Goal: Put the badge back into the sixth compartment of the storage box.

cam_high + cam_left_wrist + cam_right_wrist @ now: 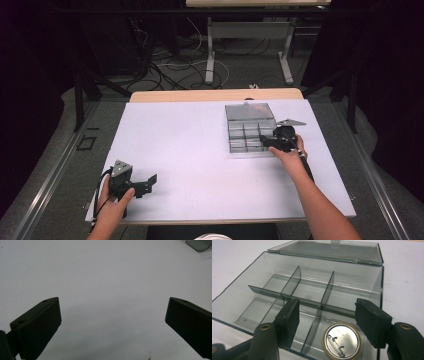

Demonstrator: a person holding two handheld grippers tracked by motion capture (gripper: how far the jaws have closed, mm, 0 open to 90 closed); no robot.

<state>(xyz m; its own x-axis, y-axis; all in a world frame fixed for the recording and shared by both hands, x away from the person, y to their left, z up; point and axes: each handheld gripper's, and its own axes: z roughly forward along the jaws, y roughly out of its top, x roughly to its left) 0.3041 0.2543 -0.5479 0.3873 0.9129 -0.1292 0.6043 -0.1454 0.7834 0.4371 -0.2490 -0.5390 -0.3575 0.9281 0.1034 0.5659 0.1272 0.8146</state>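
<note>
Across the middle of the high view spreads a white tabletop [200,160], bare of any print or label that can be read. Toward two o'clock on it sits a clear smoky plastic organiser box [248,134], its hinged lid [329,251] thrown back flat at twelve o'clock. Thin dividers split the box into small compartments. In the right gripper view, the near compartment at five o'clock holds a round pin badge [342,340], lying face down with its silver back and safety pin up; the other compartments in sight hold nothing. No writing shows on box or badge.

Over that near edge hovers the right gripper [327,323], jaws partly apart, gripping nothing, badge below the gap. At seven o'clock rests the left gripper [146,183], jaws spread wide, holding nothing.
</note>
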